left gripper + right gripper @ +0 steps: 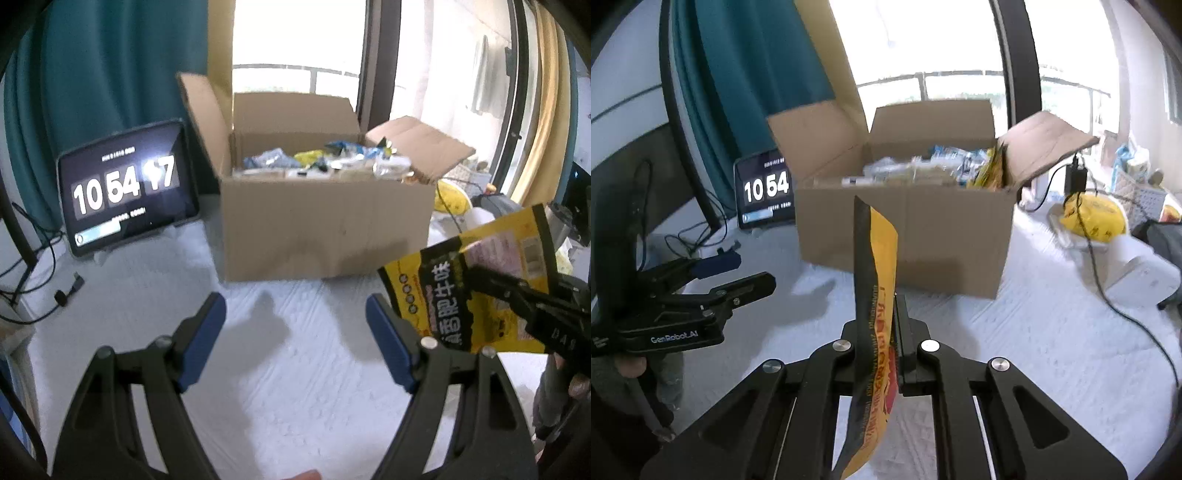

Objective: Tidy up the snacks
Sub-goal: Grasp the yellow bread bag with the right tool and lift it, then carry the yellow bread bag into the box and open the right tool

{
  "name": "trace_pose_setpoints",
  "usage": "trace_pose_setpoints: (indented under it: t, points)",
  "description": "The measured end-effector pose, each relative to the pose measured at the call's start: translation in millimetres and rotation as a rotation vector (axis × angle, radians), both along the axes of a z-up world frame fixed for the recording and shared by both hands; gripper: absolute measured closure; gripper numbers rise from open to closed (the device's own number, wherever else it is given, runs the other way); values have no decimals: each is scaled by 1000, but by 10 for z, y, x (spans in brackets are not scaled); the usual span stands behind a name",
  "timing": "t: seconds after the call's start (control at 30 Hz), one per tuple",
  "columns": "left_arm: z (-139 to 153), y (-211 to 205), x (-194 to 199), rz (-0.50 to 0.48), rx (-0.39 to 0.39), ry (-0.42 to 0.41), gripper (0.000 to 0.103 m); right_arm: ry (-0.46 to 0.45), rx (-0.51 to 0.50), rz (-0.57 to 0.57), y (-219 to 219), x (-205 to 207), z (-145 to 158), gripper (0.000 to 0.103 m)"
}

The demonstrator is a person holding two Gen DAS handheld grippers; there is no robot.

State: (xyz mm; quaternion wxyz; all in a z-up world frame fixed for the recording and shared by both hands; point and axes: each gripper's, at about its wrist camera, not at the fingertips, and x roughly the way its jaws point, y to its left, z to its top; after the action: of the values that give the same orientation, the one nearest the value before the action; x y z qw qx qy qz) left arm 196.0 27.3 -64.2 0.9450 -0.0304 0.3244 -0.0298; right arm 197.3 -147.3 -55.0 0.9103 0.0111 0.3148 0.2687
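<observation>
Right claw (894,325) clamped tight on a yellow snack packet (877,295), held edge-on above the white bed (1015,332), short of the open cardboard box (905,236) of snacks. Left claw (295,332) spread wide, empty, alongside. Tablet clock (125,188) left of the box.

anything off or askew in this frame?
Nothing damaged or spilled. Right gripper is shut on the yellow snack packet, edge-on and upright. Left gripper open, empty. Cardboard box stands open, snacks piled loosely inside.

left wrist: angled down | right wrist: same | shared: cardboard box (325,225), close ahead
</observation>
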Motion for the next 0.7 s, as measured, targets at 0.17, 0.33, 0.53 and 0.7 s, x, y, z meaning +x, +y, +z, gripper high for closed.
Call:
trace_pose_setpoints:
  t: [0.17,0.33,0.53,0.7]
  points:
    - [186,-100,-37,1,16,-33,24,-49,17,-13,-147,-27,199,94]
    - [325,-179,-34,-3,32,-61,24,-92,30,-28,-267,13,376,94]
    - [523,-224,2,-6,42,-107,24,-127,38,-45,-362,98,538,94]
    - [699,-242,47,-11,59,-147,24,-158,39,-58,-406,198,682,94]
